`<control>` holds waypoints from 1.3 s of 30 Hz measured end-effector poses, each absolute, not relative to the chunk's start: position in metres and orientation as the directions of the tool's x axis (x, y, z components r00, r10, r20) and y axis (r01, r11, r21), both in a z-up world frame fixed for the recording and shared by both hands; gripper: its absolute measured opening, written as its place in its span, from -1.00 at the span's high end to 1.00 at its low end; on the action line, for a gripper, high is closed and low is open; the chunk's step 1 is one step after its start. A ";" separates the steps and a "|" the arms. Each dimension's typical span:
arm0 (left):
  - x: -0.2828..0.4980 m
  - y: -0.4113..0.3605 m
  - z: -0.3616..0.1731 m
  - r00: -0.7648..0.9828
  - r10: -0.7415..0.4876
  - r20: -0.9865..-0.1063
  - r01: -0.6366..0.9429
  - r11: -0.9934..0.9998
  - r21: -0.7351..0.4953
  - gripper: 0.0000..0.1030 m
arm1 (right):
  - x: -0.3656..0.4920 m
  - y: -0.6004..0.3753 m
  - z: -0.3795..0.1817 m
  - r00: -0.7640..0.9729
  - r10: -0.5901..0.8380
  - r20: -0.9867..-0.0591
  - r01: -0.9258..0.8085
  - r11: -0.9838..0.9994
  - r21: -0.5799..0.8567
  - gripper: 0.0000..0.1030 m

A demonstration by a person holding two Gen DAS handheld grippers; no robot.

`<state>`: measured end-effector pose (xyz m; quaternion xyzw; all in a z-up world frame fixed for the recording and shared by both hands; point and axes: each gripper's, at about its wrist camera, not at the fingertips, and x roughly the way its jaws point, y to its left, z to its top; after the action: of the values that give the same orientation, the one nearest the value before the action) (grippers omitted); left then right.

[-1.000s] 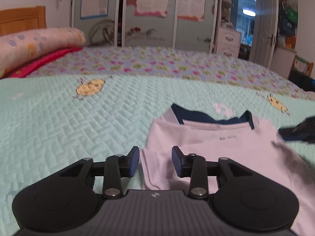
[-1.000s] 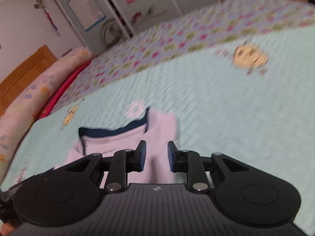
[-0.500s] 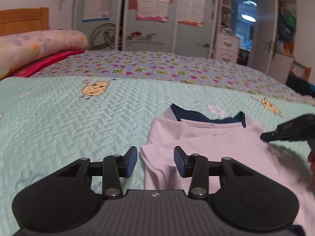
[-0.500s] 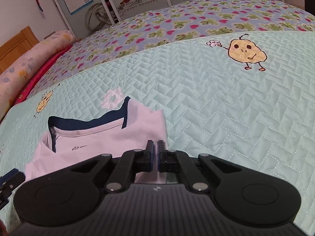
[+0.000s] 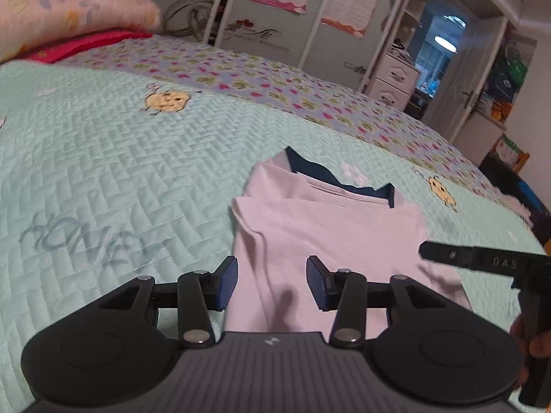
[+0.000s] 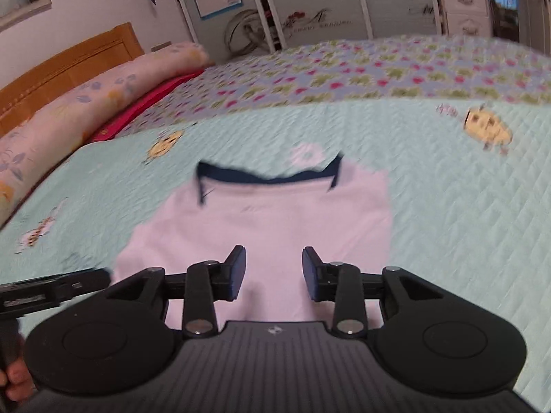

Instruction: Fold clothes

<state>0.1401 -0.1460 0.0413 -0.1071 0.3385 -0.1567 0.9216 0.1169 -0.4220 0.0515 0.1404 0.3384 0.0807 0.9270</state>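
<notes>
Occlusions, cropping and blur
The shirt's (image 6: 275, 220) near hem is hidden behind each gripper body; the right wrist view is motion-blurred, its chest print unreadable. The right gripper (image 5: 482, 261) is cut by the right frame edge, and the quilt (image 5: 103, 172) lettering at left is smeared.

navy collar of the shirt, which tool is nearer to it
Hard to call. Left tool is open over the shirt's left half, right tool open over its middle; both are well short of the navy collar.
</notes>
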 end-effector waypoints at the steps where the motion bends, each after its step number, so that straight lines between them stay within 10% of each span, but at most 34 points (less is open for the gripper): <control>1: 0.141 -0.147 0.041 0.716 -0.366 -0.594 0.216 0.926 -0.310 0.09 | 0.113 -0.420 0.050 0.755 0.249 -0.607 -0.049 0.944 0.327 0.28; 14: 0.164 -0.160 0.035 0.669 -0.398 -0.628 0.217 0.913 -0.346 0.12 | 0.100 -0.417 0.038 0.759 0.246 -0.603 -0.032 0.939 0.343 0.28; 18: 0.169 -0.161 0.033 0.621 -0.448 -0.643 0.200 0.884 -0.422 0.72 | 0.099 -0.422 0.041 0.770 0.232 -0.594 -0.025 0.942 0.334 0.28; 21: 0.170 -0.158 0.037 0.598 -0.508 -0.620 0.170 0.837 -0.520 0.73 | 0.098 -0.428 0.040 0.780 0.214 -0.588 -0.007 0.943 0.334 0.28; 31: 0.180 -0.128 -0.007 0.554 -0.746 -0.369 -0.186 0.320 -0.929 0.81 | 0.090 -0.436 0.027 0.790 0.222 -0.571 0.031 0.916 0.399 0.27; 39: 0.174 -0.116 -0.022 0.579 -0.802 -0.147 -0.192 0.042 -0.981 0.80 | 0.087 -0.433 0.020 0.791 0.222 -0.570 0.027 0.918 0.395 0.21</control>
<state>0.1738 -0.1164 -0.0223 -0.6455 0.3847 -0.2498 0.6107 0.0871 -0.4326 0.0201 0.1953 0.3186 0.0527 0.9260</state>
